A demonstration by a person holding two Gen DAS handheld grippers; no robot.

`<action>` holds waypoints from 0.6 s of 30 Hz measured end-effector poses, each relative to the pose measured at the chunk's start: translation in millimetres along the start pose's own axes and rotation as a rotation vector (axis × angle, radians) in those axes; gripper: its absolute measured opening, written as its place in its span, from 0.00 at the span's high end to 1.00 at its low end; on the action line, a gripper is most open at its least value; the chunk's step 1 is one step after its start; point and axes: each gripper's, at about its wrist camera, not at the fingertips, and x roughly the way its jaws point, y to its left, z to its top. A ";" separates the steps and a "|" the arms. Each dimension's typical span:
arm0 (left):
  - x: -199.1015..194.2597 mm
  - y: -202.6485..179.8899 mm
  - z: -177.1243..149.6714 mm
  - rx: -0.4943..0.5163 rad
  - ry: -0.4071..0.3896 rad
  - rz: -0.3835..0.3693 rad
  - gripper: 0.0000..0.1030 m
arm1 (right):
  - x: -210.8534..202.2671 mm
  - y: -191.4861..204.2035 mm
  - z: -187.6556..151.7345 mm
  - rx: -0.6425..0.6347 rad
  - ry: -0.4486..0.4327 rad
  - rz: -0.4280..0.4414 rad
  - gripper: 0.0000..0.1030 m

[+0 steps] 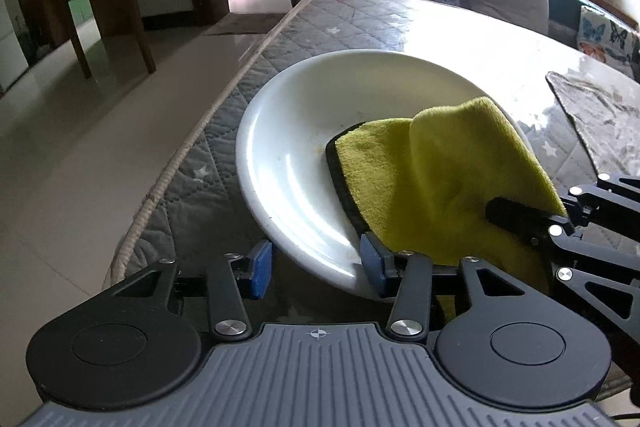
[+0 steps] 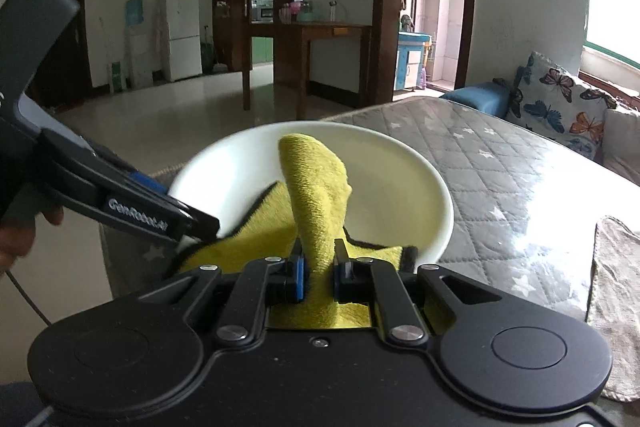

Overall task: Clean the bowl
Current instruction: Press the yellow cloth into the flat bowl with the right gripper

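The white bowl (image 1: 304,147) sits near the bench (image 1: 460,39) edge. Left tongs (image 1: 316,269) stand wide, straddling the bowl's near rim. Right tongs (image 2: 320,275) clamp a fold of the yellow cloth (image 2: 316,195) lying inside the bowl.

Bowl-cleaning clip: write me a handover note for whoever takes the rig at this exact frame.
Left claw: open, its pads either side of the near rim of the white bowl; no clamp visible.
Right claw: shut on the yellow cloth, which lies bunched in the bowl's right half.
Bowl sits near the edge of the quilted table; a grey rag lies to the right.
Done: cloth is in the bowl.
Left: small brownish specks remain near the centre; wipe, then remove the cloth.
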 end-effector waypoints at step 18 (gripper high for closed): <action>16.9 -3.9 11.3 0.126 -0.011 0.046 0.55 | 7.3 -13.6 -7.4 -0.023 0.013 -0.079 0.87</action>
